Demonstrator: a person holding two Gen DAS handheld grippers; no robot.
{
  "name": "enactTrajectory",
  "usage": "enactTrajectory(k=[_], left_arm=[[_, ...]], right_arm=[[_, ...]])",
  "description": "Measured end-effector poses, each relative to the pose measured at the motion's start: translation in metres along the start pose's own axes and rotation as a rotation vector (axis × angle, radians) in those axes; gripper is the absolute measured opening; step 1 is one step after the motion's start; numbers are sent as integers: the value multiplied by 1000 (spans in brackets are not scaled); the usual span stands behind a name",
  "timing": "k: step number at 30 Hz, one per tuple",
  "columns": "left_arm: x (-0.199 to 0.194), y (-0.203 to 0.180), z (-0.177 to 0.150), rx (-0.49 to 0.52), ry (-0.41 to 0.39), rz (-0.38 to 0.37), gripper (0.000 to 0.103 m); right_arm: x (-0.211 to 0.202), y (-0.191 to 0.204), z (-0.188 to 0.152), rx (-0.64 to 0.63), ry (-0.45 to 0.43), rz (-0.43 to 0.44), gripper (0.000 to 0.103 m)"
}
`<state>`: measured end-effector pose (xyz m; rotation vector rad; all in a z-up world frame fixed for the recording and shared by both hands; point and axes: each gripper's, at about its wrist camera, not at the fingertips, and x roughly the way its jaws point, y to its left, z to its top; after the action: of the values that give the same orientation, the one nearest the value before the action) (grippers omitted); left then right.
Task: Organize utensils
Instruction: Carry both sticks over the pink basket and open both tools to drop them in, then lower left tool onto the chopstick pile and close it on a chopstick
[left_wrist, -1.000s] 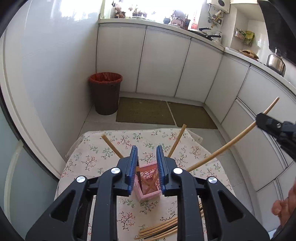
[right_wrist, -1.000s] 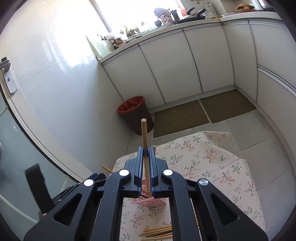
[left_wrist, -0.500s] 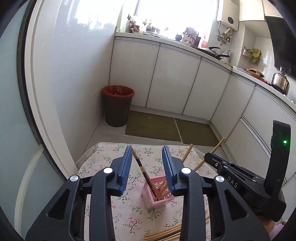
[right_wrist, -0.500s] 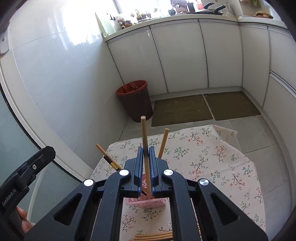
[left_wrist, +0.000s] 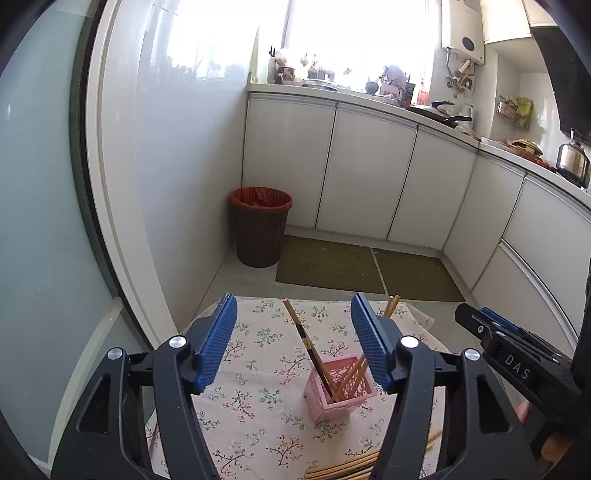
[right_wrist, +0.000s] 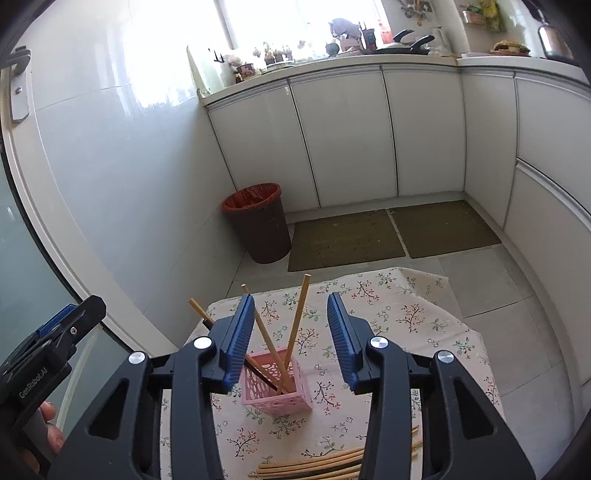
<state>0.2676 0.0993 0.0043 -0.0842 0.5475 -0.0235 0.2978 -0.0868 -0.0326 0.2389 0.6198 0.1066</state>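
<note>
Loose chopsticks (right_wrist: 314, 467) lie on the floral tablecloth (right_wrist: 406, 317) nearest the cameras, just in front of the pink basket (right_wrist: 275, 386). Above it, the left gripper (left_wrist: 293, 343) and right gripper (right_wrist: 291, 338) have both just been opening, jaws apart and gripping nothing. 3 chopsticks (right_wrist: 295, 328) lean inside the basket. Beyond it stands a bin (left_wrist: 260, 230).
</note>
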Motion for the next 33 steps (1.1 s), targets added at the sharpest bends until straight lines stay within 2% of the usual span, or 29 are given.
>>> enactTrajectory(k=[4, 9, 11, 15, 17, 20, 26, 33], left_arm=[[-9, -7, -1, 8, -14, 2, 72], [-19, -15, -2, 24, -28, 6, 79], [-22, -19, -3, 29, -34, 8, 81], [-29, -26, -8, 40, -48, 16, 93], [-31, -30, -12, 47, -47, 11, 95], [-32, -38, -17, 67, -37, 10, 96], [-27, -53, -25, 104, -15, -6, 96], [-17, -81, -39, 155, 28, -37, 96]], right_arm=[[-16, -6, -3, 4, -21, -22, 53], [-33, -12, -2, 19, -59, -46, 68], [-41, -18, -4, 38, -74, -62, 75], [-55, -32, -10, 81, -98, -88, 88], [-62, -40, -15, 101, -113, -100, 92], [-70, -53, -21, 125, -116, -107, 96], [-83, -80, -42, 156, -104, -131, 96], [-95, -123, -82, 225, -42, -152, 96]])
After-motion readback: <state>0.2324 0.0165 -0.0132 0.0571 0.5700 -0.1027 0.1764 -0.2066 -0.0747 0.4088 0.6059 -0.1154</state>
